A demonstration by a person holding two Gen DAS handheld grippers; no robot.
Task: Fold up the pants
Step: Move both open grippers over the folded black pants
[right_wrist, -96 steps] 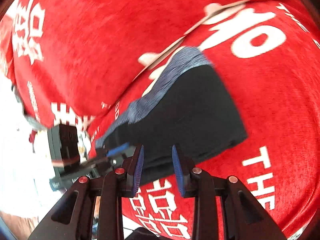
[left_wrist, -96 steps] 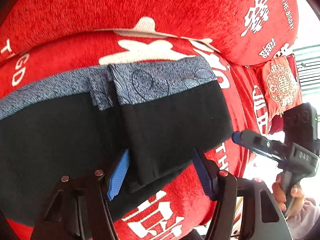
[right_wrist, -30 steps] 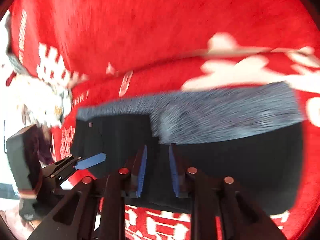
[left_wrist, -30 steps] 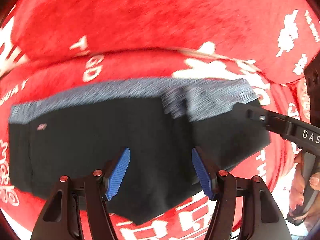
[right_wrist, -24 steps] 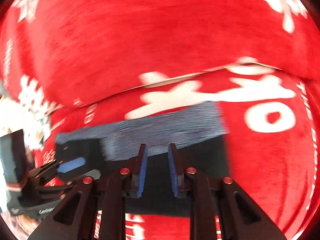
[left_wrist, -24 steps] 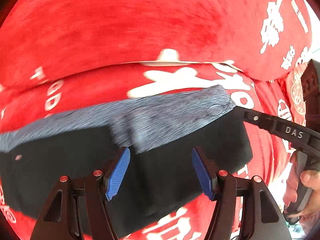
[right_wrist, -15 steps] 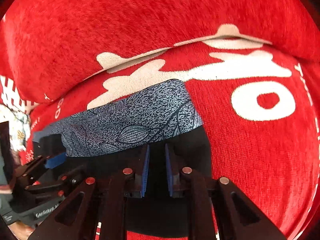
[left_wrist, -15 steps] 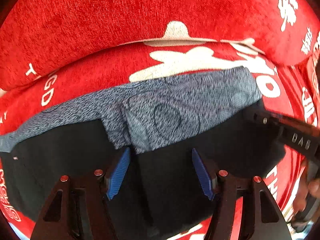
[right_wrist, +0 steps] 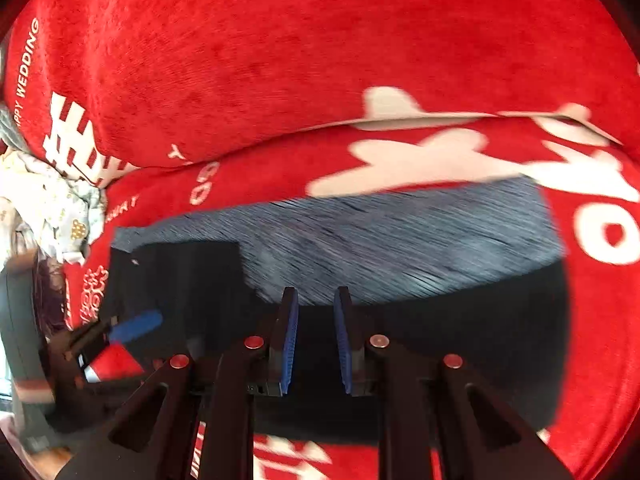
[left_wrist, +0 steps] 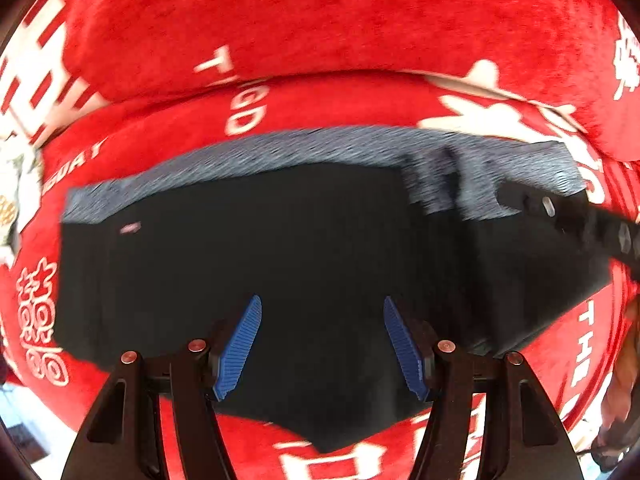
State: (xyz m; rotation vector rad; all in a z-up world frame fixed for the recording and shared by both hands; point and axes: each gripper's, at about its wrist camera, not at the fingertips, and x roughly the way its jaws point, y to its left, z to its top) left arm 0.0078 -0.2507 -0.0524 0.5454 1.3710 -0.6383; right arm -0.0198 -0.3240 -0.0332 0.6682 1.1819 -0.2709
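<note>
One pants [left_wrist: 304, 248]: black, grey waistband, flat beneath both hand-held grippers.
Left hand-held gripper [left_wrist: 322, 344]: released, empty.
Right hand-held gripper [right_wrist: 316, 340]: narrow gap, grasping nothing.

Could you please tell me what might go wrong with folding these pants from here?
The black pants with grey patterned waistband lie on a rounded red plush sofa cushion, so folds may slide. The right gripper has narrow jaws and could pinch one layer only. The left gripper stands open, holding nothing.

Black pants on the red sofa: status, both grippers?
Left hand-held gripper open, empty, above black pants with grey patterned waistband. Right hand-held gripper narrow gap, nothing gripped. Pants flat on red sofa; no obstruction.
</note>
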